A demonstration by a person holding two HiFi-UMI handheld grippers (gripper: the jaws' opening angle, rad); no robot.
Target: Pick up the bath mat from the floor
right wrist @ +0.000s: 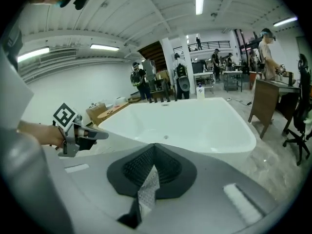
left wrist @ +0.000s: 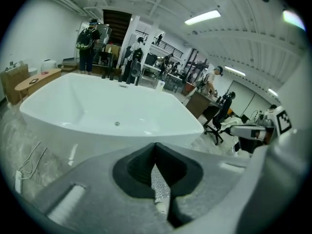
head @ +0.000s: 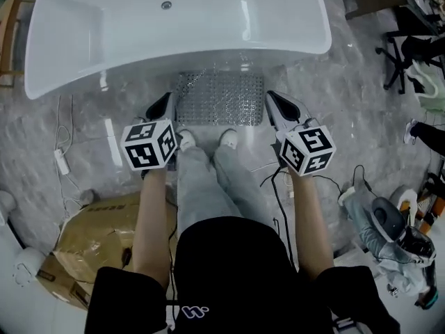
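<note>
The bath mat [head: 219, 97] is a clear, studded sheet stretched between my two grippers, just in front of the white bathtub [head: 181, 26]. My left gripper [head: 168, 97] is shut on the mat's left edge. In the left gripper view a strip of mat [left wrist: 160, 191] is pinched between the closed jaws [left wrist: 156, 147]. My right gripper [head: 271, 97] is shut on the right edge, and a studded corner [right wrist: 147, 189] shows in its closed jaws [right wrist: 155, 147]. Both grippers point level over the tub rim.
The person's white shoes [head: 186, 140] stand just behind the mat. A cardboard box [head: 90, 245] lies at the lower left, with a power strip [head: 61, 160] and cables on the marble floor. An office chair [head: 410, 54] stands at the right. People stand far behind the tub.
</note>
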